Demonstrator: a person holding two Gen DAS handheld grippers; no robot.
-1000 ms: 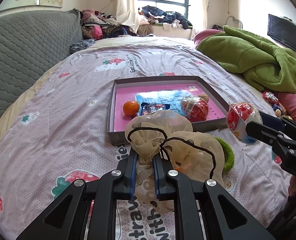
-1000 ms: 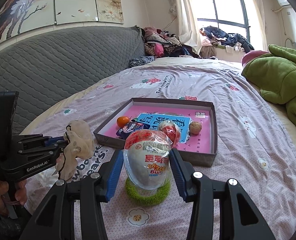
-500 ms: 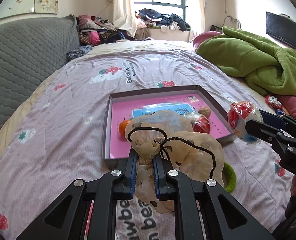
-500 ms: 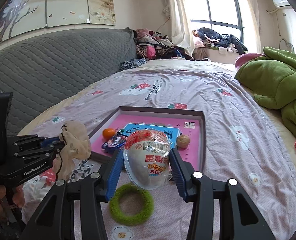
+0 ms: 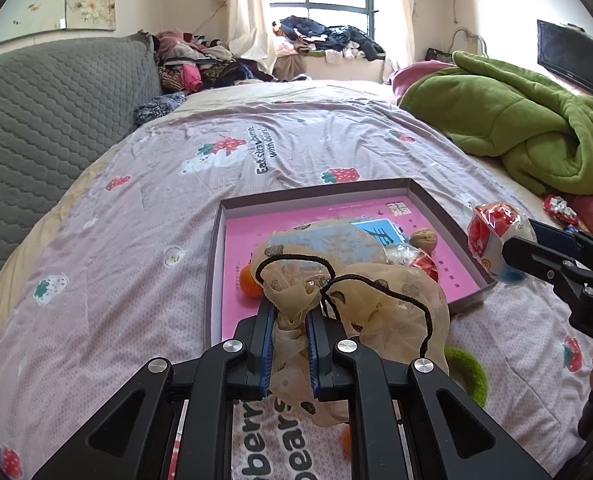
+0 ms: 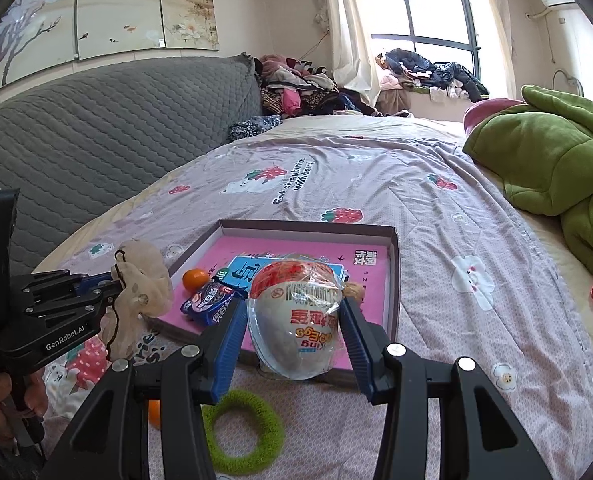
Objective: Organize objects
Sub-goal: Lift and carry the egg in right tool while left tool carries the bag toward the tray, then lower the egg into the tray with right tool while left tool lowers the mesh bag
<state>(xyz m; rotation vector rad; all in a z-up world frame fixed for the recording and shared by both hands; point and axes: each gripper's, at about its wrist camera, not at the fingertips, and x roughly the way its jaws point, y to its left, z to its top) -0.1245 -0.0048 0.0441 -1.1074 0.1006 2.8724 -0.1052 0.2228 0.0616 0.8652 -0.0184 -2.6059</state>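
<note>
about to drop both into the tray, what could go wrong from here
The toy egg is round in slick wrap, so it may roll over the tray's low wall. The sheer scrunchie in the left gripper hangs loose and may snag on the fingers, or cover the orange.

bright daylight from the blown-out window [image 5: 320,20]; fisheye-bent edges, sharp focus.

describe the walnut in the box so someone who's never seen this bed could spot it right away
On the bed lies a shallow box with a pink floor. The walnut sits on that floor toward the right wall, just past the blue card. It is the only brown, wrinkled ball there; the small orange is smooth and bright.
</note>
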